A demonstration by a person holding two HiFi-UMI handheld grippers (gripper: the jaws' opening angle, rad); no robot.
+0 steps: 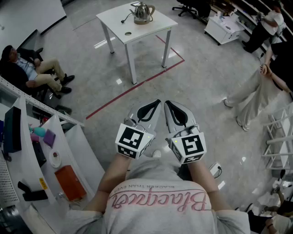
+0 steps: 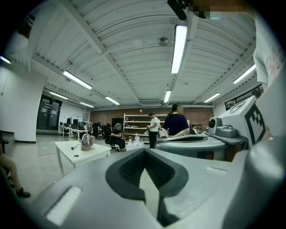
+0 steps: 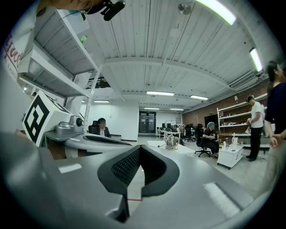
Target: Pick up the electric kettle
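The steel electric kettle [image 1: 142, 13] stands on a small white table [image 1: 120, 25] far ahead across the floor, its cord trailing to the left. It shows small in the left gripper view [image 2: 86, 142] and in the right gripper view [image 3: 170, 142]. My left gripper [image 1: 152, 108] and right gripper [image 1: 172, 109] are held side by side close to my chest, well short of the table. Both point toward the table. Each has its jaws shut with nothing between them, as seen in the left gripper [image 2: 149, 190] and the right gripper [image 3: 129, 190].
A red tape line [image 1: 132, 89] crosses the floor between me and the table. A person sits at the left [image 1: 34, 68] and others stand at the right [image 1: 261, 87]. A cluttered desk [image 1: 68, 151] is on my left, a white cabinet [image 1: 224, 28] at the back right, and a shelf rack [image 1: 279, 137] on the right.
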